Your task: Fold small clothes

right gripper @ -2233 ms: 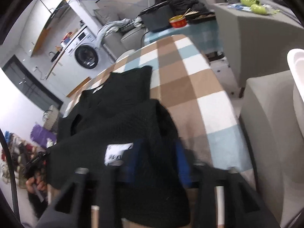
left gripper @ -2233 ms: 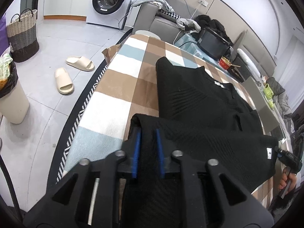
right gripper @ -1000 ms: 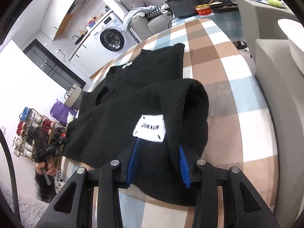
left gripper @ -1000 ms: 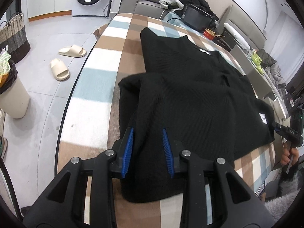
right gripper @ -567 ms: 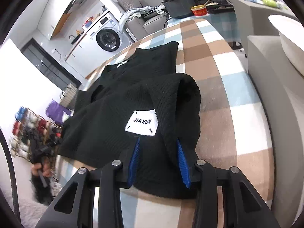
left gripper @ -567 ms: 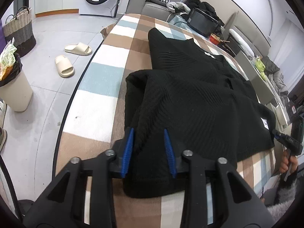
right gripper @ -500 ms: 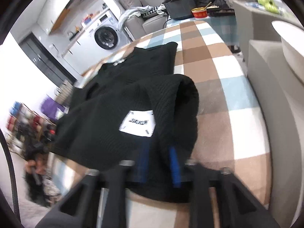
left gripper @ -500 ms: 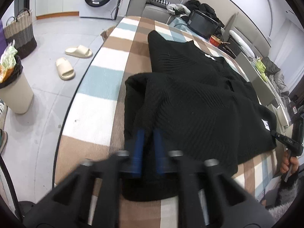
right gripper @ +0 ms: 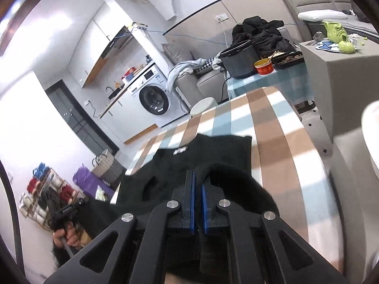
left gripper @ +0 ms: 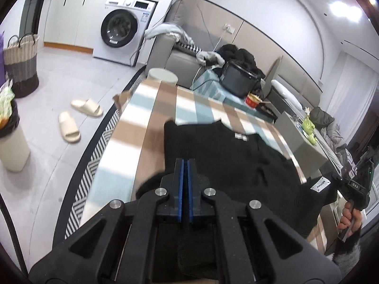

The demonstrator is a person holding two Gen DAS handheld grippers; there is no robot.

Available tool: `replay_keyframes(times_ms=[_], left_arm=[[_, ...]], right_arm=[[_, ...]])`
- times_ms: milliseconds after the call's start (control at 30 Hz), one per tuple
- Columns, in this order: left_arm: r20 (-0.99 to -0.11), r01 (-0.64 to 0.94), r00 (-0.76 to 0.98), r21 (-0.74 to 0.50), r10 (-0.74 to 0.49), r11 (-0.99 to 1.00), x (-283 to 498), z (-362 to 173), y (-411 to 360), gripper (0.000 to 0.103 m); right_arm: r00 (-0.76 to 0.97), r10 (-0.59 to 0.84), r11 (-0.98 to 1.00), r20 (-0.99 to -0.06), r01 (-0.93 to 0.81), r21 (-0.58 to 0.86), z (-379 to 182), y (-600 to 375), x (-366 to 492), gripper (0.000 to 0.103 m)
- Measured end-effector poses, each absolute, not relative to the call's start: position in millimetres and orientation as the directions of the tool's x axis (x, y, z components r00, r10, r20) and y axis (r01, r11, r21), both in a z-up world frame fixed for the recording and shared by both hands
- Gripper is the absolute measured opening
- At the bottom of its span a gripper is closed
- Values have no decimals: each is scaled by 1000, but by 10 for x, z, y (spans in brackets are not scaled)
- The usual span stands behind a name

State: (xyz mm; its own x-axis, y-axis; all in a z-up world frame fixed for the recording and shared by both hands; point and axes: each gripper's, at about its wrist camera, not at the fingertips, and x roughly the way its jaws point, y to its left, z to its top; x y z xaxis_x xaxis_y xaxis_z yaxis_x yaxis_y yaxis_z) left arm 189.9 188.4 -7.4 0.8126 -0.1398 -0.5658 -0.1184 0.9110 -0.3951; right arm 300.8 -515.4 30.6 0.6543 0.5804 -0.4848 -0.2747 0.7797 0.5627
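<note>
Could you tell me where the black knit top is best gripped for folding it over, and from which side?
Grip the black knit top along its near hem, one corner per side, coming from the table's near edge. That edge is free and bunched, and both the left tongs and right tongs are shut on it there.

A washing machine point(left gripper: 119, 32) is standing at the upper left, slippers point(left gripper: 78, 118) are lying on the floor, a woven basket point(left gripper: 20, 64) sitting far left.

A checked cloth point(left gripper: 151, 127) in brown, blue and white covers the table. A black knitted top point(left gripper: 232, 163) lies on it.
</note>
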Motion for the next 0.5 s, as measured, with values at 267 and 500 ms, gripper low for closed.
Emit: replay_keyframes(times_ms=[267, 500], left_arm=[[-536, -177, 840, -421, -87, 889, 2577, 97, 2196, 0], [-674, -226, 726, -421, -136, 878, 2622, -287, 2219, 0]], right_arm=[[717, 527, 743, -456, -128, 657, 234, -5143, 3832, 5], [545, 495, 814, -676, -20, 580, -121, -5020, 4178, 29]])
